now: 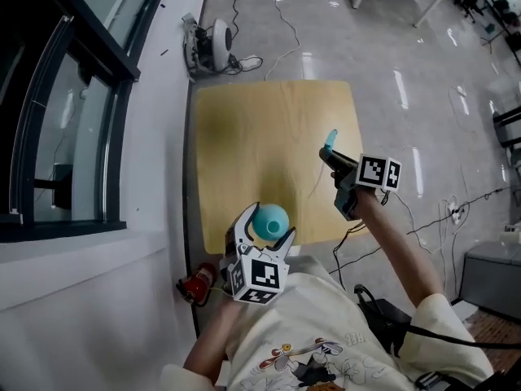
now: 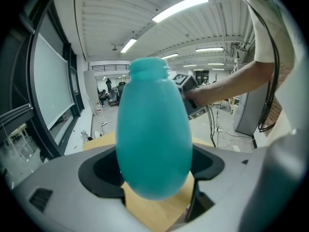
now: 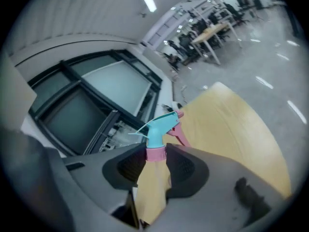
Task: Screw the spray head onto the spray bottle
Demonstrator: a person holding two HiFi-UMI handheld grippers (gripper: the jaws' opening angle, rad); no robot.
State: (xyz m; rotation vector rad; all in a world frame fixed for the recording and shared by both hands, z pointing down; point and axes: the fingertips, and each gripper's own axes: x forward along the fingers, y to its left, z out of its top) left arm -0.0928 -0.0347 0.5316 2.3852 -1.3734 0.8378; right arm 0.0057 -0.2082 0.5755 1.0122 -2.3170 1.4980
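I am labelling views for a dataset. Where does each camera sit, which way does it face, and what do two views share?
Head view: on the person's head, facing down at the table; both arms and shirt show.
Left gripper view: on the left gripper, facing along its jaws, shut on the bottle; the right forearm shows.
Right gripper view: on the right gripper, facing along its jaws, shut on the spray head, toward the window; no body clearly shows.
Shared: all see the table.
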